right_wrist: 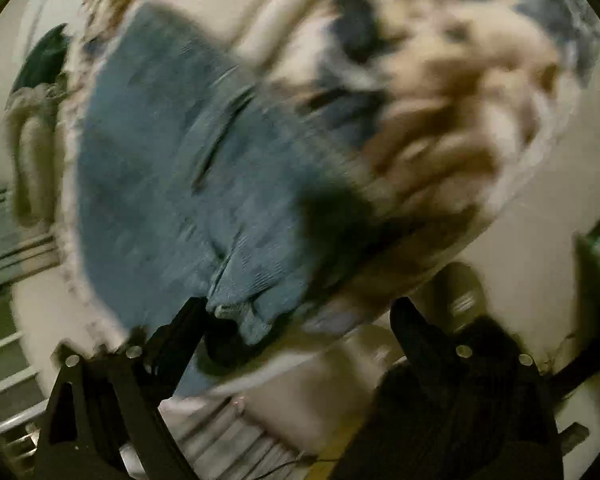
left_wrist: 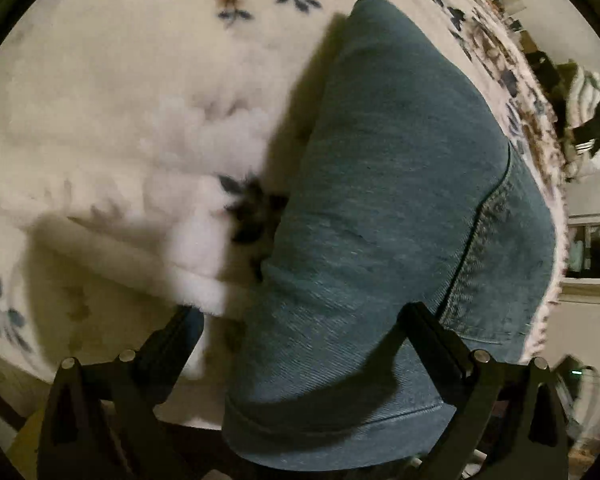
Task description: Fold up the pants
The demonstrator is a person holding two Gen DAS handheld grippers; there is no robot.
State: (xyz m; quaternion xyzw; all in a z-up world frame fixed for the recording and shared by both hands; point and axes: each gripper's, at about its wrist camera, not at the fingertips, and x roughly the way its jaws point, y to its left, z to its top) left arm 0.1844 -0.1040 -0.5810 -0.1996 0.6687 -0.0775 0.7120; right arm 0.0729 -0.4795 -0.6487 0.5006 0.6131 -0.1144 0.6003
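Pants [left_wrist: 380, 200] on floral blanket [left_wrist: 120, 100], between spread left fingers [left_wrist: 180, 336]

The pants [left_wrist: 380, 200] are blue denim with a darker seam line at 4 o'clock; the blanket [left_wrist: 120, 100] is cream with dark blue and brown flower sprigs. Both grippers [left_wrist: 300, 328] [right_wrist: 296, 320] are black.

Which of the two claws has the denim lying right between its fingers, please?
The left claw: the blue pants fill the gap between its open fingers. The right claw, also open, only has the denim edge by one finger.
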